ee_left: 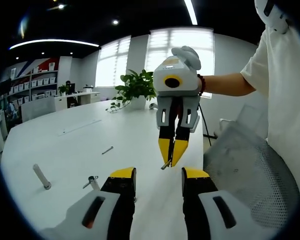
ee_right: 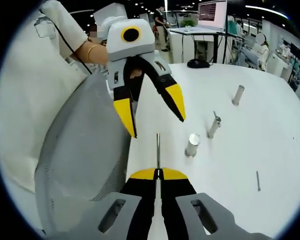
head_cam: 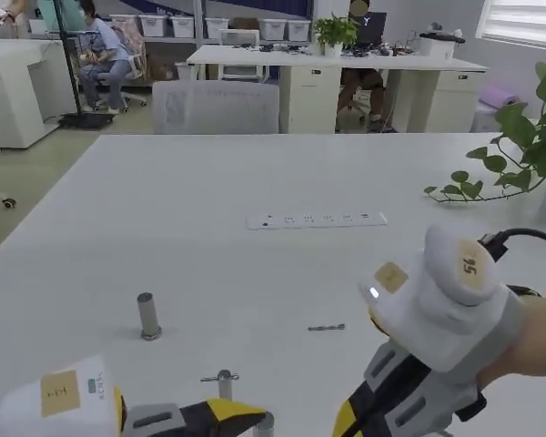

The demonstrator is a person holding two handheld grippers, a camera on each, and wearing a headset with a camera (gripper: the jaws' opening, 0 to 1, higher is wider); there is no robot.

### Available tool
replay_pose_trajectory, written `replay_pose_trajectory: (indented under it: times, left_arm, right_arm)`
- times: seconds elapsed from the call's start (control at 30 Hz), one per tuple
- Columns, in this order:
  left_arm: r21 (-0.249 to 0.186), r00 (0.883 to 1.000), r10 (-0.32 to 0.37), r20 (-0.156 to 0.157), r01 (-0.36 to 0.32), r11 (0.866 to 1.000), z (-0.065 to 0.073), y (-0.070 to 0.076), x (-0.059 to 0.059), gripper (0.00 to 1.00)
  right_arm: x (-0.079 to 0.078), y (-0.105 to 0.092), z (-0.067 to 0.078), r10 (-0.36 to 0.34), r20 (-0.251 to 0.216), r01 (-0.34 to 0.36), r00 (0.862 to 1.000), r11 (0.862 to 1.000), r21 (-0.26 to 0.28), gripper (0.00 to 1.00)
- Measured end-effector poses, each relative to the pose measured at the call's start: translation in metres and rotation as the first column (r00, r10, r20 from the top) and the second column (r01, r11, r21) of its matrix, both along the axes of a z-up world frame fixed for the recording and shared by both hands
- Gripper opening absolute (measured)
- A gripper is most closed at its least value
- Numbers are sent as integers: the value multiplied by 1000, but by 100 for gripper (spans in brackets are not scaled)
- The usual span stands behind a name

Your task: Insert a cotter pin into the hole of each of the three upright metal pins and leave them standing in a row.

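Three upright metal pins stand on the white table (head_cam: 255, 264). The far pin (head_cam: 147, 316) (ee_right: 237, 95) is bare. The middle pin (head_cam: 224, 382) (ee_right: 213, 126) has a cotter pin through its top. The near pin (ee_right: 192, 145) (head_cam: 266, 421) shows no cotter pin. My right gripper (ee_right: 158, 172) (ee_left: 172, 161) is shut on a thin cotter pin (ee_right: 158, 149) that points forward, off to the side of the near pin. Facing it, my left gripper (ee_left: 157, 182) (ee_right: 157, 125) holds its jaws open with nothing between them. A loose cotter pin (head_cam: 327, 327) (ee_right: 258, 181) lies on the table.
A white power strip (head_cam: 317, 219) lies across the middle of the table. A leafy plant (head_cam: 519, 155) trails onto the right edge. A grey mesh chair (ee_right: 80, 165) (ee_left: 250, 170) stands at the near table edge. Desks and seated people are far behind.
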State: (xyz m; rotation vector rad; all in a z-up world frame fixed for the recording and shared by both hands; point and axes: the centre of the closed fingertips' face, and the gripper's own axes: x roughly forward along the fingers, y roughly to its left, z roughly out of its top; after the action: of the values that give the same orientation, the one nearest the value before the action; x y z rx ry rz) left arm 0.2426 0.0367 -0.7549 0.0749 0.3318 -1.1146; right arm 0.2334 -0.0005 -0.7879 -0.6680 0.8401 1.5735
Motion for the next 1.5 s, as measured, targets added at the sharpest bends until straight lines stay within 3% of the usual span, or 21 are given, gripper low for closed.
replay_pose_trajectory:
  times: [0.33,0.57,1.17,1.5]
  left_arm:
    - [0,997,66,34,-66,998,-6,8,19,37]
    - [17,995,96,35,-97,995,-17,10,30,36]
    - [84,993,114,-6,-113,990,-52,3,46,31]
    - [94,992,126,-28,-123,988,-61,4,50,25]
  right_arm:
    - [16,-6,-7,-25,34,27,999,997,-76,3]
    - [27,-7,-13,-18,53,24,998,994,-107,3]
    - [49,-11,-35,4,78,10,997,984,-177,3]
    - [55,-10,-45,31,89,-12,996,978,-207,3]
